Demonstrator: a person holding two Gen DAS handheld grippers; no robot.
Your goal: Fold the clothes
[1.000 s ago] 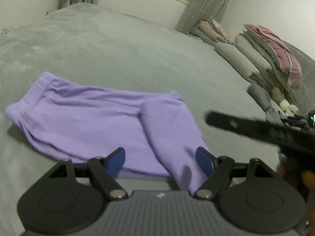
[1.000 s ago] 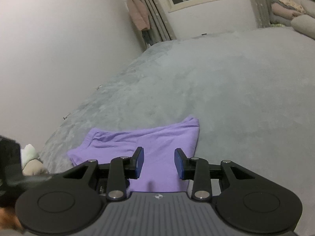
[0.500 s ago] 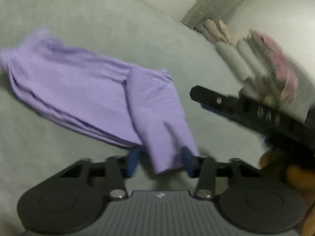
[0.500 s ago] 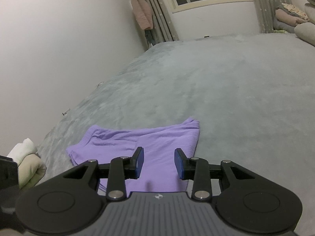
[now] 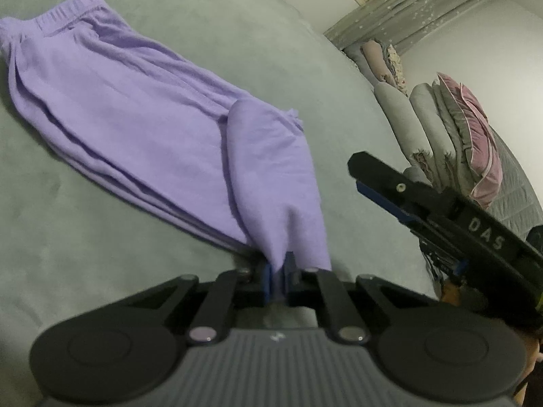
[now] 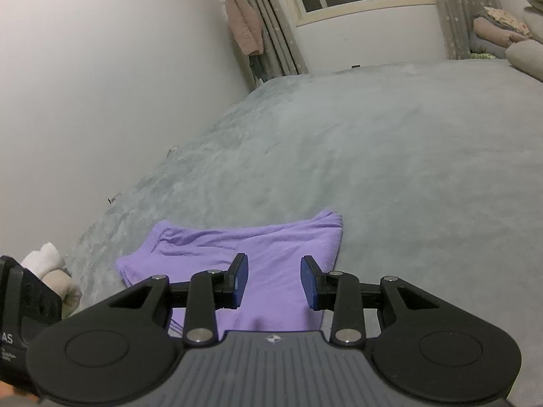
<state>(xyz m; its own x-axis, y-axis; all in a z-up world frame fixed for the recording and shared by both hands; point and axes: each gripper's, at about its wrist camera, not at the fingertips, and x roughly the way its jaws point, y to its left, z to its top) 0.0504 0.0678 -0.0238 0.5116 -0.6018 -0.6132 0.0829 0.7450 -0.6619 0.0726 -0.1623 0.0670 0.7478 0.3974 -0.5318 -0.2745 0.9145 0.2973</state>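
Purple soft cotton shorts [image 5: 129, 108] | partly folded on grey bed [image 5: 85, 237] | left hand-held gripper [image 5: 277, 279] clamped on hem | right hand-held gripper [image 6: 274, 279] apart, empty | further folds remain.

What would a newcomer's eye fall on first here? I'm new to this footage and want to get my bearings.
The purple garment stands out first, spread on the grey bed cover, its near end pinched in the left gripper. The right gripper hangs open over the same cloth. Next come the pillows stacked along the right side in the left wrist view.
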